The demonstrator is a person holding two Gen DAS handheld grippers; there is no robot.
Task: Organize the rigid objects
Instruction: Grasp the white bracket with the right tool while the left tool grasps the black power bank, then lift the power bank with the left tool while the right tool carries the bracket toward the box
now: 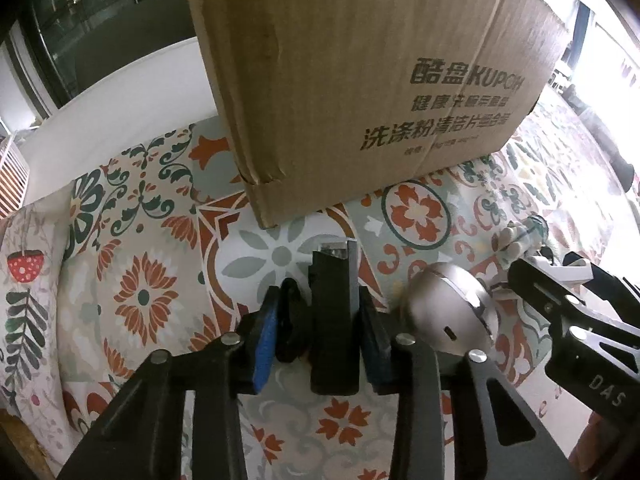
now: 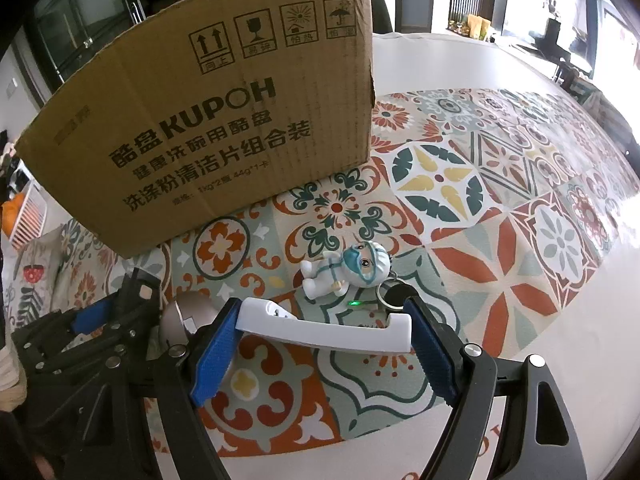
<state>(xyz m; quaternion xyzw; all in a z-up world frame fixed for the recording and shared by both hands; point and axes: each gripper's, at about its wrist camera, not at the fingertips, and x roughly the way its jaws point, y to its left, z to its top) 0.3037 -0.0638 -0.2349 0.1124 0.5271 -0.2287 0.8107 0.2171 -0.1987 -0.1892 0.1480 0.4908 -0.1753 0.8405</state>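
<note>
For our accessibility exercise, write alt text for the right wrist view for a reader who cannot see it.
The right hand-held gripper clamps a white plastic handle lengthwise between its blue pads above a patterned tablecloth. Behind it lie a masked figurine keychain and a cardboard box; the left hand-held gripper is at left.

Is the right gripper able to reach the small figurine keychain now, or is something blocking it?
Probably not yet: the right gripper is shut on the white handle, which lies across its fingers just in front of the figurine keychain.

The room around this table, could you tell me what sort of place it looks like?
Probably a home dining or living room: a patterned tablecloth covers the table, a glass-doored cabinet stands behind the cardboard box, and bright windows light the far side.
</note>
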